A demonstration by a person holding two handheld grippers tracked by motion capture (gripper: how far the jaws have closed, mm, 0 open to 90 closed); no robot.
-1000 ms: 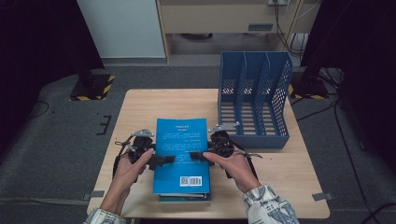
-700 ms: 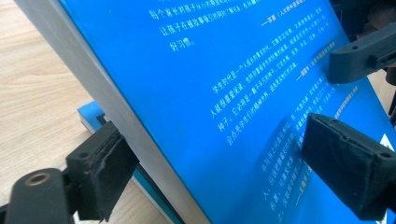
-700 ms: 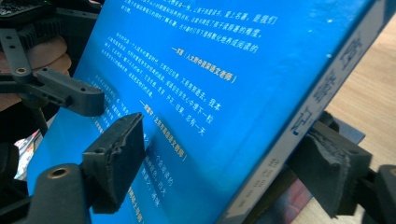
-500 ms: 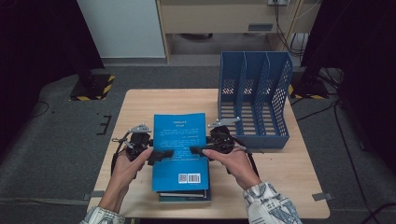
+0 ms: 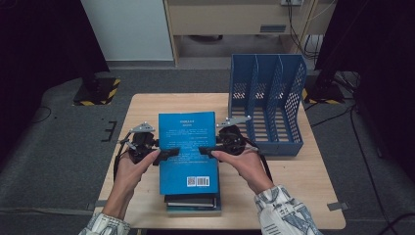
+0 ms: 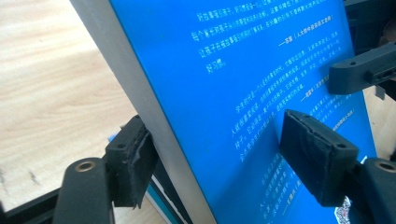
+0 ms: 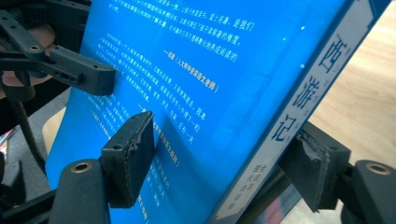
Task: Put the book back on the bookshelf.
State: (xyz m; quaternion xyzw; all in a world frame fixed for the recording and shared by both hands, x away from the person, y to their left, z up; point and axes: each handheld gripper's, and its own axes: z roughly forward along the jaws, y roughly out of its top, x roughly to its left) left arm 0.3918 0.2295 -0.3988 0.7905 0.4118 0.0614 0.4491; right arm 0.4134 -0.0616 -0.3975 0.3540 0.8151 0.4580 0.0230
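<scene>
A: What is changed from before?
B: The blue book has been raised off the stack near the bench's front edge; the jaws of the left gripper and right gripper have just been closing and are clamped on its side edges.
A: Surroundings?
B: A wooden bench, a blue file rack at its right rear corner, grey floor.

The blue book has come up off the stack of books beneath it; a second ago it lay flat on that stack, and now it looks larger in the high view, with more of the stack's near end showing below its lower edge; the left gripper and the right gripper have both risen with it, one at each long edge; their jaws have just been closing, and now the pads of the left press cover and underside at the page edge; those of the right clamp the book at the spine.
</scene>
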